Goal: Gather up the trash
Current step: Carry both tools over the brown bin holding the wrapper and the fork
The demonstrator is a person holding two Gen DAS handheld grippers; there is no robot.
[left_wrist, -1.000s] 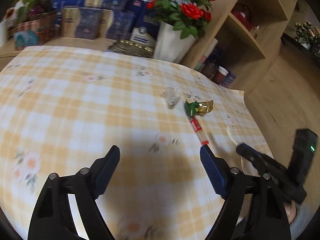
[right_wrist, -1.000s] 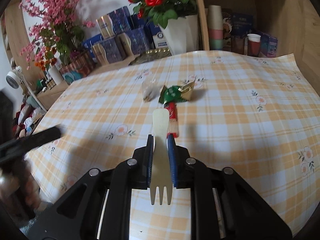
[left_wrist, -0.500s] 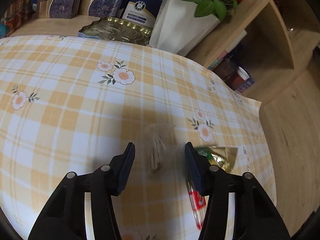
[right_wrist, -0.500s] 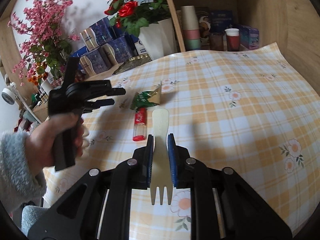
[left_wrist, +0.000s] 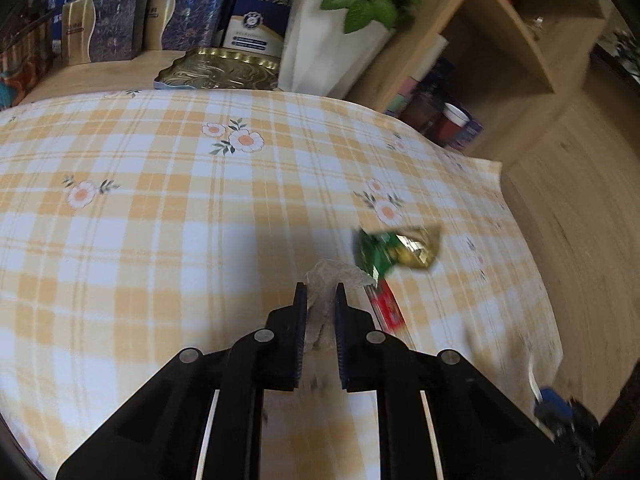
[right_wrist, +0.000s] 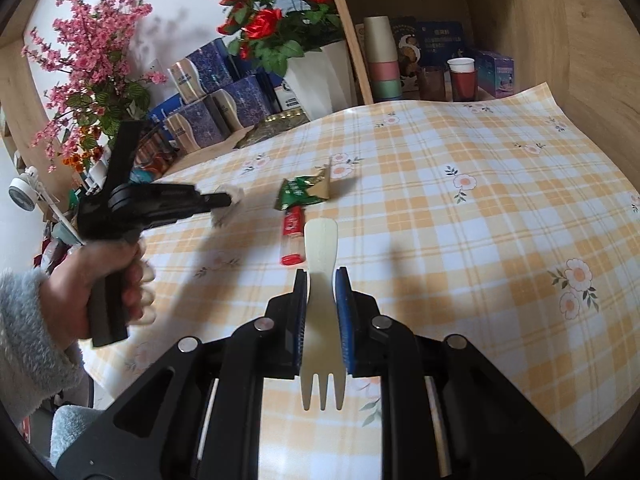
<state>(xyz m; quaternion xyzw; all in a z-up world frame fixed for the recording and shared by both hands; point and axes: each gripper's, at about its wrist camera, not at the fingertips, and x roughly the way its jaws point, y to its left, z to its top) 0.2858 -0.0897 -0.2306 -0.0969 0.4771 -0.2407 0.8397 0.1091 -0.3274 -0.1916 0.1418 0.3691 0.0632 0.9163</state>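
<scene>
My left gripper (left_wrist: 321, 294) is shut on a crumpled clear plastic wrapper (left_wrist: 326, 280) just above the checked tablecloth; it also shows in the right wrist view (right_wrist: 224, 200) with the wrapper (right_wrist: 230, 202) at its tip. A green and gold snack wrapper (left_wrist: 394, 250) lies to its right, also seen from the right wrist (right_wrist: 306, 190). A red and white tube (left_wrist: 388, 308) lies beside it (right_wrist: 292, 236). My right gripper (right_wrist: 322, 280) is shut on a pale plastic fork (right_wrist: 322, 292), tines toward the camera, above the table.
A white vase of red roses (left_wrist: 324, 48), a gold tin (left_wrist: 218, 70) and blue boxes (left_wrist: 120, 28) stand along the table's far edge. A wooden shelf with cups (right_wrist: 460, 76) stands at the right. Pink flowers (right_wrist: 92, 76) stand at the back left.
My left gripper moved forward over the clear wrapper, closed on it and lifted it. My right gripper stayed shut on the fork and drifted a little.
</scene>
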